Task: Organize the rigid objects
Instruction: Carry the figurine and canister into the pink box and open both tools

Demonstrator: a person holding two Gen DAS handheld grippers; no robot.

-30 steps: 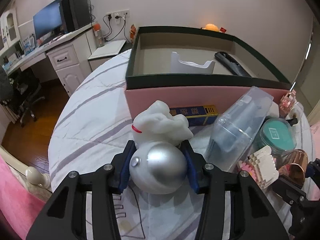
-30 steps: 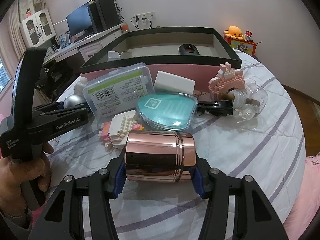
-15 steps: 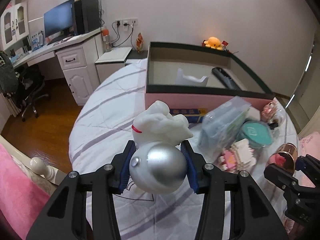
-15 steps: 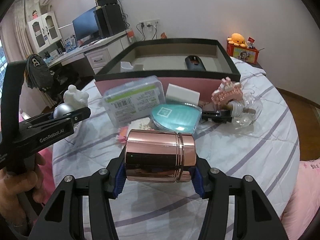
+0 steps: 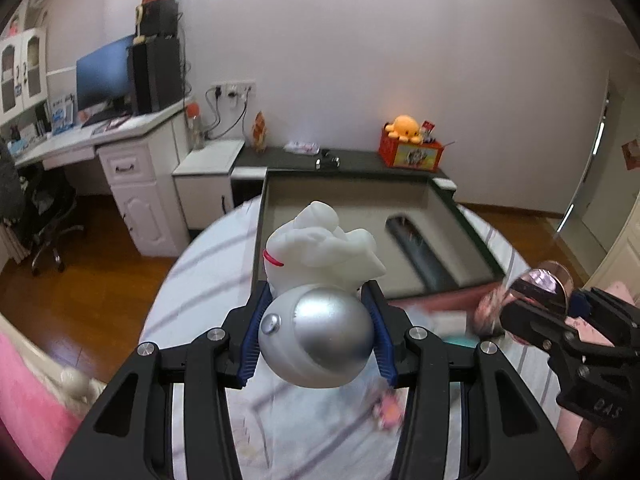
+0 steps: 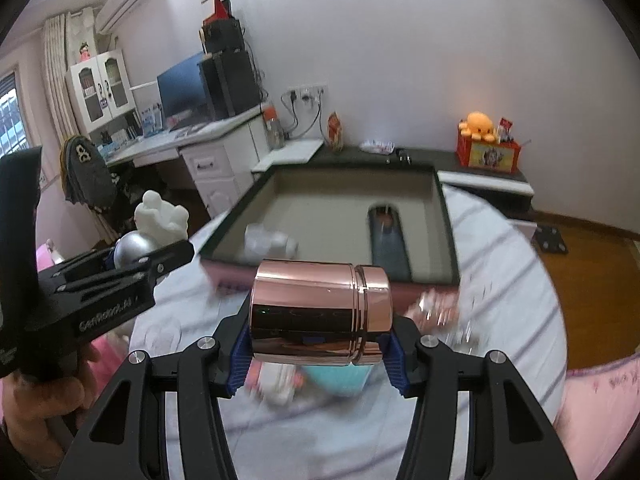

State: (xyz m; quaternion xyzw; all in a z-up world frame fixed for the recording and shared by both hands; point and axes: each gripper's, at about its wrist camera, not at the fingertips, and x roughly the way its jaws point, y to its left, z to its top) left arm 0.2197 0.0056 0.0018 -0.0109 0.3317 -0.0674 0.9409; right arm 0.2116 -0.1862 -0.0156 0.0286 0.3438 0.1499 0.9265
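The left gripper [image 5: 318, 338] is clamped on a white figurine on a silver ball [image 5: 320, 300], its 2 blue pads pressed against the ball's sides, the white figure rising above the jaws. The right gripper [image 6: 318, 354] is closed on a rose-gold metal canister [image 6: 320, 318], held lying sideways with a pad at each end. Both loads hang above the round bed [image 6: 500, 280] with its striped sheet, on the near side of the dark-rimmed box [image 6: 446, 224].

Inside the box lie 2 things: a dark remote [image 6: 388, 240] on the right and a white stand [image 6: 268, 242] at the near left. Leftover clutter, blurred here, sits on the sheet under the grippers, including a teal lid [image 6: 336, 378] and pink block pieces [image 6: 436, 306].

Several things could go wrong from here. The ball is round and slick, so it could roll out of the pads if the hand tilts. The canister is gripped only at its end faces; a polished surface like that may slip loose. The 2 grippers are near each other, so a shared path over the near wall invites a knock. A careless drop could land the canister on the remote or the figurine on the stand.
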